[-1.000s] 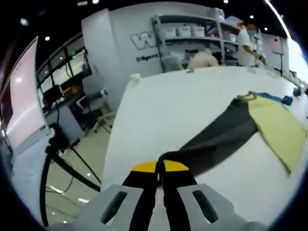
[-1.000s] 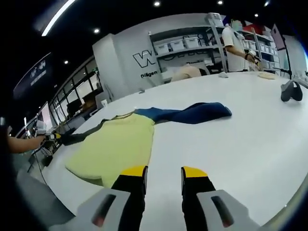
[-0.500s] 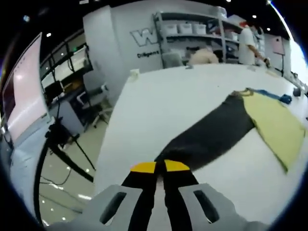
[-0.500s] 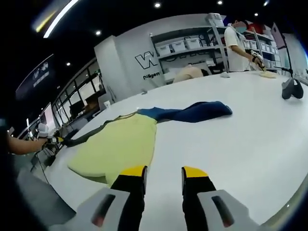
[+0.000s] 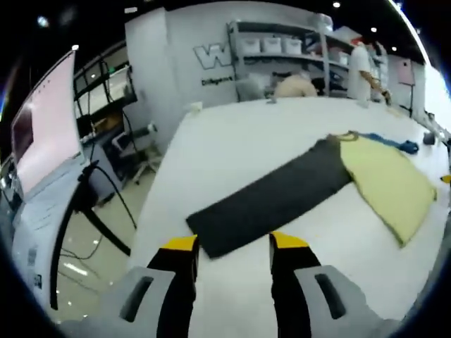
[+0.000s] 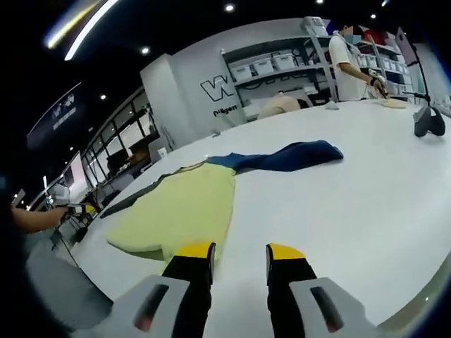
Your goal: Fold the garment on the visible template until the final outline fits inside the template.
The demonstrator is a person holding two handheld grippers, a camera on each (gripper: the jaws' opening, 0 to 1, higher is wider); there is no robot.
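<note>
The garment lies flat on the white table [image 5: 232, 155]: a pale yellow body [image 5: 389, 184], a dark grey sleeve [image 5: 271, 201] and a blue sleeve [image 6: 285, 156]. My left gripper [image 5: 231, 244] is open, its yellow-tipped jaws standing just short of the grey sleeve's cuff end. In the right gripper view the yellow body [image 6: 180, 211] spreads ahead and to the left. My right gripper [image 6: 239, 251] is open over bare table, close to the yellow hem. The left gripper [image 6: 76, 209] shows small at the far left, in a person's hand.
A dark object [image 6: 428, 121] sits on the table at the far right. Shelves with white bins [image 5: 271, 46] and a standing person [image 6: 349, 60] are beyond the table. Off the table's left edge are desks, a monitor [image 5: 42, 123] and a stand with cables [image 5: 77, 211].
My left gripper has opened and let go of the grey sleeve's cuff, which now lies flat on the table. The right gripper stays open and has barely moved.
</note>
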